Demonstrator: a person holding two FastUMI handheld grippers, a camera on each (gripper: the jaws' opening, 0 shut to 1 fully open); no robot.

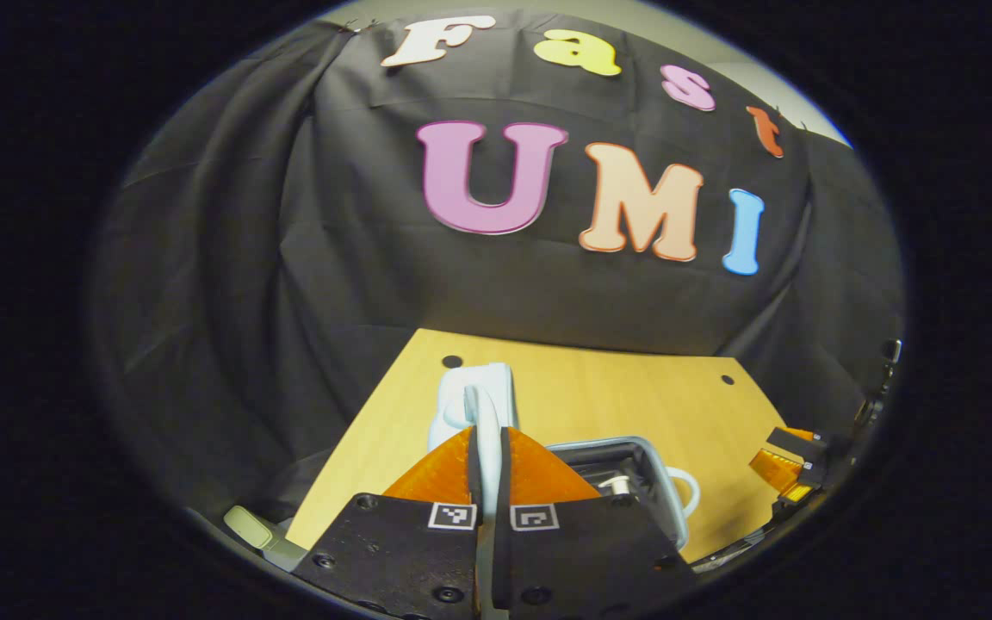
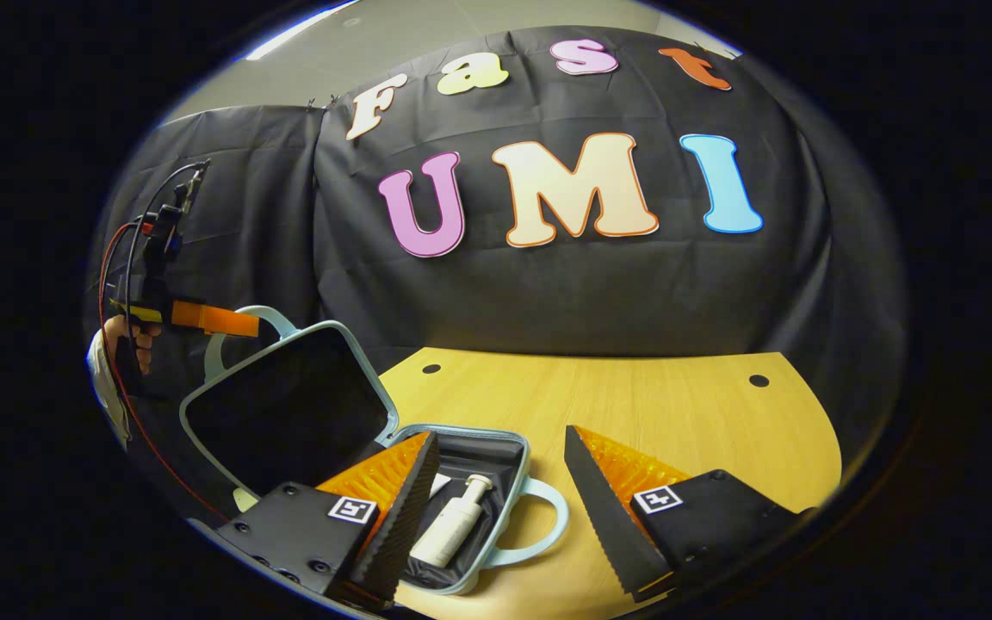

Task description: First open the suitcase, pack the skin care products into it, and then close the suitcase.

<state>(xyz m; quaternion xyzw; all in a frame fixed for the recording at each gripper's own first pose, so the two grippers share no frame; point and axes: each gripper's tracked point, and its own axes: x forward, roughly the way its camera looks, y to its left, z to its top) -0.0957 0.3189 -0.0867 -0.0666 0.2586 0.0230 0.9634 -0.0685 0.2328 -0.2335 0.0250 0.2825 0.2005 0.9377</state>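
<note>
The light-blue suitcase lies open on the wooden table (image 2: pixel 677 405). Its lid (image 2: pixel 289 405) stands upright. Its base (image 2: pixel 496 448) holds a white pump bottle (image 2: pixel 453 521). In the left gripper view my left gripper (image 1: pixel 489 435) is shut on the lid's handle (image 1: pixel 479 405), with the base (image 1: pixel 634 456) below to the right. From the right gripper view that left gripper (image 2: pixel 229 320) holds the top of the lid, a hand behind it. My right gripper (image 2: pixel 500 435) hangs open over the base's front handle (image 2: pixel 548 517), with nothing between its fingers.
Black cloth walls the booth behind and on both sides. The table (image 1: pixel 599 387) has bare wood behind and to the right of the suitcase, with small dark holes near its back corners. My right gripper (image 1: pixel 793 469) shows at the right edge of the left gripper view.
</note>
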